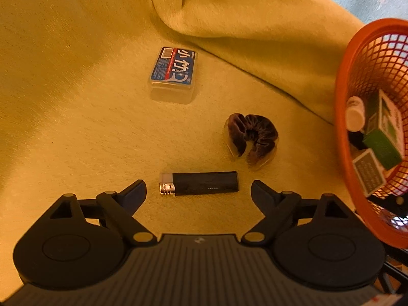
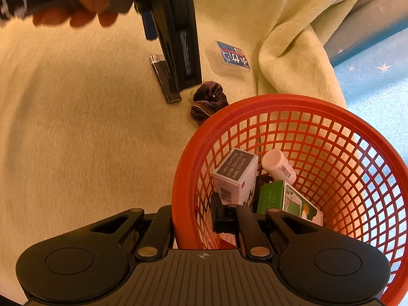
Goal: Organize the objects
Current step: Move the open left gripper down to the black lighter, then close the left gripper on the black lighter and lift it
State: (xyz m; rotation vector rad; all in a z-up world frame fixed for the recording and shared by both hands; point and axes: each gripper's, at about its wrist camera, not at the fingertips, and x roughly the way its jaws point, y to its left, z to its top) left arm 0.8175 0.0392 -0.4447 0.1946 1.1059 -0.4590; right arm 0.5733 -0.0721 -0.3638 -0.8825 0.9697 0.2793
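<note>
The left gripper (image 1: 199, 188) is held with its fingers (image 1: 135, 191) spread wide, one at each end of a black lighter (image 1: 201, 184) that lies flat on the yellow blanket (image 1: 76, 102); neither finger is seen touching it. A dark scrunchie (image 1: 251, 137) and a clear plastic box (image 1: 173, 74) lie farther out. The right gripper (image 2: 193, 219) is clamped on the rim of the orange basket (image 2: 280, 102), one finger (image 2: 218, 214) inside the wall. Cartons (image 2: 234, 176) and a white bottle (image 2: 278, 164) are contained in the basket.

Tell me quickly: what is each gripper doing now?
Left gripper: open, empty, above the lighter.
Right gripper: shut on the basket rim.
</note>
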